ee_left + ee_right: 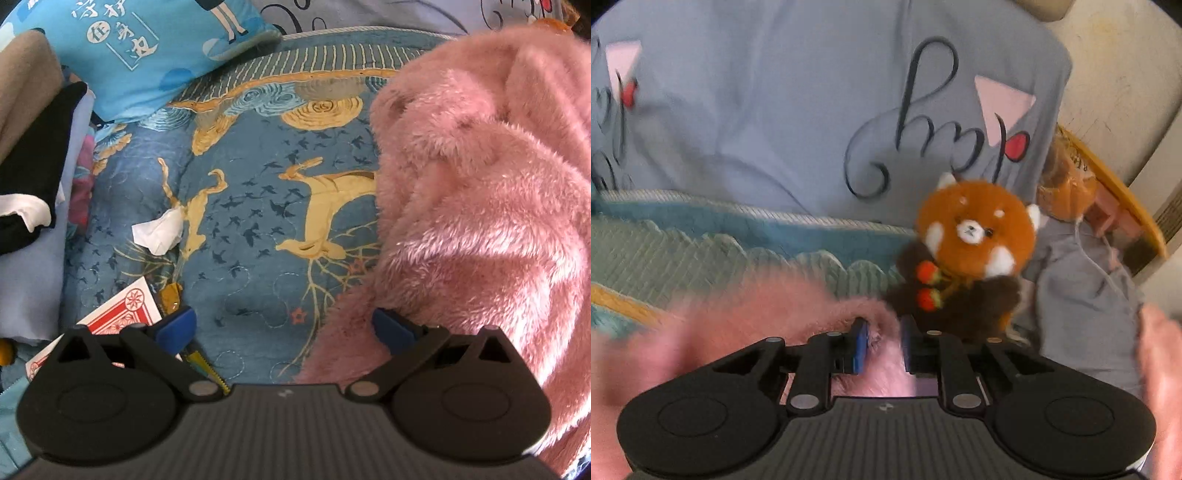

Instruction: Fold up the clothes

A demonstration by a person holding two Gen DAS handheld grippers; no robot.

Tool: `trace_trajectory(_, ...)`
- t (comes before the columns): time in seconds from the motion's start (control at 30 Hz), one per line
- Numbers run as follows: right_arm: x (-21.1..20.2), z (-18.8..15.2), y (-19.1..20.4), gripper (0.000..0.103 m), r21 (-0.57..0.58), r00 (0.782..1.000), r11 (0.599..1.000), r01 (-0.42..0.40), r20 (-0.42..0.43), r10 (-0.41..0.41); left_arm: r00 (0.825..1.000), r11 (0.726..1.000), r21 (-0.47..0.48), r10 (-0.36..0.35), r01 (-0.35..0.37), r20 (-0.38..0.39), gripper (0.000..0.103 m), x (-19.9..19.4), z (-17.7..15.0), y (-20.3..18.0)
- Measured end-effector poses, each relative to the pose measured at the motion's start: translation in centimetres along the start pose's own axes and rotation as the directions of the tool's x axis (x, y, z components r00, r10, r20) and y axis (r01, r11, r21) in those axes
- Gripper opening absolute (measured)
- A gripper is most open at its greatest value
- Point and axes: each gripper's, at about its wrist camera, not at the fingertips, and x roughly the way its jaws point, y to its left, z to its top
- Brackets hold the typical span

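Note:
A fluffy pink fleece garment [480,184] lies bunched on the right half of the blue patterned bedspread [258,221]. My left gripper [284,326] is open wide above the bedspread; its right finger sits at the garment's lower edge and nothing is between the pads. In the right wrist view the pink fleece garment [757,314] is blurred and stretches left and under the tool. My right gripper [884,338] has its jaws narrow, with a fold of the pink fleece pinched between the blue pads.
A blue printed pillow [147,55] and a pile of folded clothes [29,147] lie at the left. A crumpled tissue [159,230] and a red card box [125,306] rest on the bedspread. A red panda plush [971,251] leans on a lavender blanket [775,110].

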Motion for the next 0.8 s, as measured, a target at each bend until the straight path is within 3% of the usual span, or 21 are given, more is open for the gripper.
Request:
trace_trajectory(0.07,-2.4,-1.9,1.3,0.033,0.01,0.993,0.999,-0.033,0.118,0.032,1.0,1.0,-0.001,-0.001,0.001,-0.001,0.103,0.0,0.1,0.0)
trace_trajectory(0.13,-4.3,-4.1,2.8,0.049,-0.008,0.978,0.992,-0.124,0.169,0.124,1.0,1.0,-0.004,0.0,0.0,-0.003,0.103,0.1,0.1,0.0)
trace_trajectory(0.27,-6.0,-7.6,4.5,0.056,0.049,0.937,0.94,-0.338,0.107,0.332,1.0,1.0,0.002,0.005,-0.005,0.0,0.103,0.0,0.1,-0.2)
trace_trajectory(0.37,-5.2,-9.4,4.5,0.058,0.182,0.921,0.904,-0.386,0.018,0.389,1.0,1.0,0.003,0.005,-0.005,0.002,0.103,0.0,0.0,-0.2)
trace_trajectory(0.43,-4.0,-10.3,4.9,0.057,0.226,0.919,0.9,-0.373,-0.039,0.391,1.0,1.0,0.004,0.005,-0.005,0.003,0.103,-0.1,0.0,-0.2)
trace_trajectory(0.5,-2.9,-10.7,5.8,0.051,0.208,0.914,0.904,-0.373,-0.088,0.397,1.0,1.0,0.006,0.005,-0.005,0.005,0.103,-0.1,-0.1,-0.2)
trace_trajectory(0.57,-1.8,-10.1,6.4,0.014,0.188,0.906,0.904,-0.383,-0.114,0.407,1.0,1.0,0.01,0.005,-0.005,0.006,0.103,-0.2,-0.1,-0.2)
trace_trajectory(0.63,-2.0,-8.3,6.5,0.012,0.194,0.905,0.898,-0.396,-0.084,0.417,1.0,1.0,0.01,0.006,-0.006,0.007,0.103,-0.2,-0.1,-0.2)
trace_trajectory(0.7,-3.5,-5.2,6.9,0.011,0.131,0.915,0.906,-0.402,0.013,0.404,1.0,1.0,0.008,0.005,-0.005,0.005,0.103,-0.2,-0.1,-0.3)
trace_trajectory(0.8,-6.5,0.7,7.8,0.01,0.035,0.904,0.913,-0.407,0.158,0.397,1.0,1.0,0.001,0.0,0.0,-0.001,0.103,-0.1,0.0,-0.2)
